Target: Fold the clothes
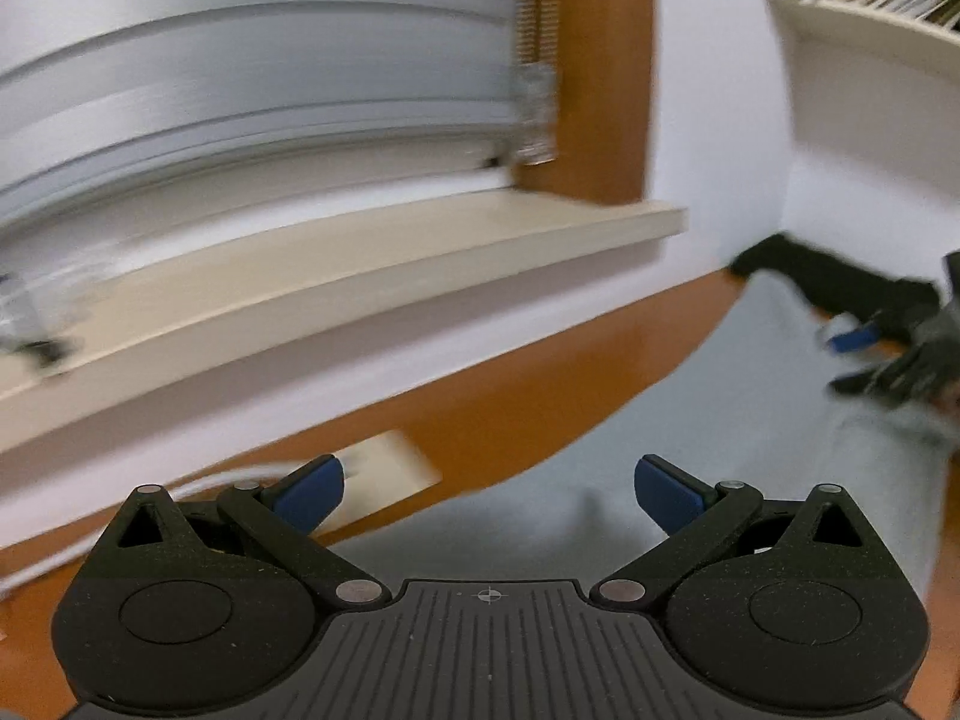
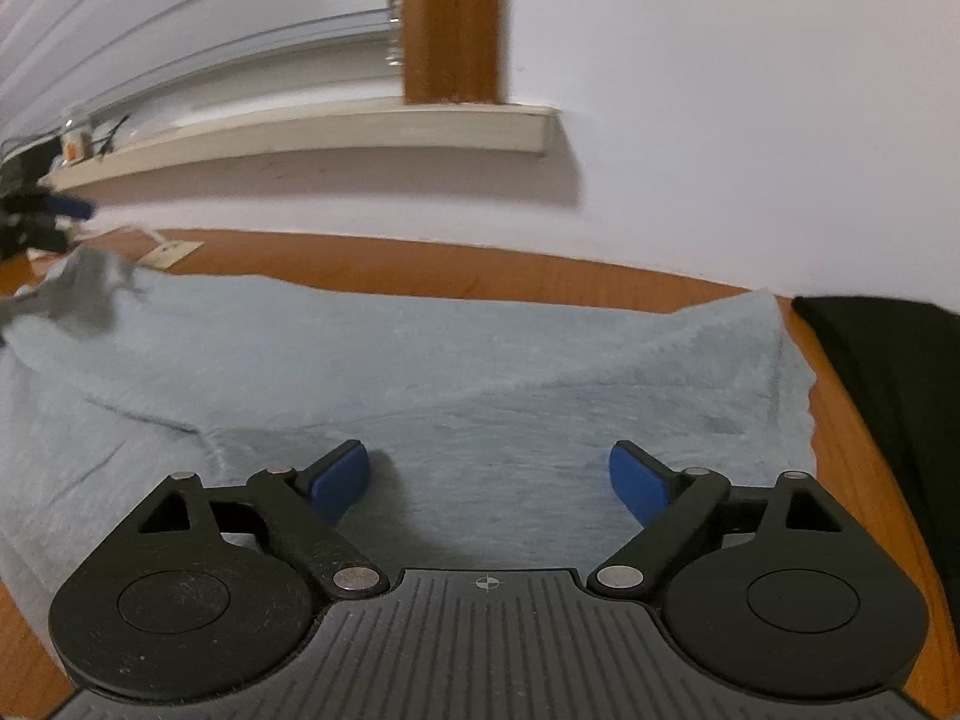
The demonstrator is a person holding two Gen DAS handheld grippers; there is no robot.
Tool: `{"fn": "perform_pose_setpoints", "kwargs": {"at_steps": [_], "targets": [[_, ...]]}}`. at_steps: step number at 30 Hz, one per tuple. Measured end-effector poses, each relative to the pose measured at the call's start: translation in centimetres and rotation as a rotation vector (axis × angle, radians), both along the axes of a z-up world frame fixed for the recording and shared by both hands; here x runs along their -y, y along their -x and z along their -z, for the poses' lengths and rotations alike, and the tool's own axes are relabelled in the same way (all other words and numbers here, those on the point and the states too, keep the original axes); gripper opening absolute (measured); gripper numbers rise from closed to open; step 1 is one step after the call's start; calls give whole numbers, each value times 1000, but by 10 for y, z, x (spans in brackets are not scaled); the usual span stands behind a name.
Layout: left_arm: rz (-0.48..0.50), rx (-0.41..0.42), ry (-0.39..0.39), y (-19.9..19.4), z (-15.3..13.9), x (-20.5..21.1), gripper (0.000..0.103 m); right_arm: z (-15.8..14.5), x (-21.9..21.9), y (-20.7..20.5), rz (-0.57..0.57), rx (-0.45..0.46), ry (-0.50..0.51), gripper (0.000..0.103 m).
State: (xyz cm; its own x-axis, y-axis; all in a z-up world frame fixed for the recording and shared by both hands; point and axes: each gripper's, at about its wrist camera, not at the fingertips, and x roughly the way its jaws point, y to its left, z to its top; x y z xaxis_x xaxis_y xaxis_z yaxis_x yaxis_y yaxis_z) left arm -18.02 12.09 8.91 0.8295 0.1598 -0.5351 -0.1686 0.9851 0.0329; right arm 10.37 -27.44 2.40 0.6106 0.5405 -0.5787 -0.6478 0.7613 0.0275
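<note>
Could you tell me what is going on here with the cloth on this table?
A person is folding clothes with a two-finger tool in each hand. A light blue garment lies spread on the wooden table, below a window sill. Both the left tool and the right tool are open and hold nothing; the right one is over the garment. A black cloth lies beside the garment at the table's right edge.

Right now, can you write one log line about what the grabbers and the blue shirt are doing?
left gripper: open, empty | right gripper: open, empty, above cloth | light blue garment: spread on wooden table | black cloth: beside it
</note>
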Motion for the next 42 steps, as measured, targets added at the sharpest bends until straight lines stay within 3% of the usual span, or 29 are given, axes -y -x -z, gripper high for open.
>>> {"fn": "perform_pose_setpoints", "kwargs": {"at_steps": [7, 9, 11, 12, 19, 21, 23, 26, 28, 31, 33, 34, 35, 37, 40, 42], "targets": [[-95, -40, 8, 46, 2, -52, 98, 3, 5, -2, 25, -42, -23, 91], [-100, -46, 20, 48, 5, -61, 92, 4, 5, -2, 27, -44, -26, 91], [-95, -55, 38, 46, 9, -69, 74, 3, 5, -3, 31, -47, -30, 91], [-83, -63, 43, 43, 12, -72, 72, 3, 5, -3, 33, -49, -31, 91], [8, -83, 40, 25, 20, -77, 75, 4, 4, -4, 34, -54, -33, 91], [18, -94, 43, 21, 25, -77, 66, 4, 4, -4, 34, -54, -33, 91], [27, -103, 47, 17, 29, -77, 18, 4, 4, -4, 34, -54, -34, 91], [-20, -39, 43, 23, 23, -78, 10, 4, 4, -5, 36, -55, -38, 91], [-68, 18, 41, 28, 13, -80, 9, 4, 5, -5, 41, -54, -40, 91], [-46, -87, -10, 18, 20, -74, 12, 3, 6, -5, 47, -54, -42, 91], [-62, -122, -40, 15, 23, -72, 20, 3, 5, -6, 48, -55, -40, 91], [-81, -127, -53, 14, 24, -72, 34, 3, 5, -6, 48, -55, -39, 91], [-102, -129, -64, 14, 25, -71, 56, 3, 5, -5, 48, -55, -39, 91], [-160, -96, -68, 16, 17, -71, 76, 3, 6, -6, 48, -55, -38, 91], [-129, -48, -76, 13, 2, -56, 80, 3, 6, -7, 48, -56, -34, 91], [-96, -21, -101, 5, -5, -38, 89, 3, 6, -7, 48, -55, -33, 91]]}}
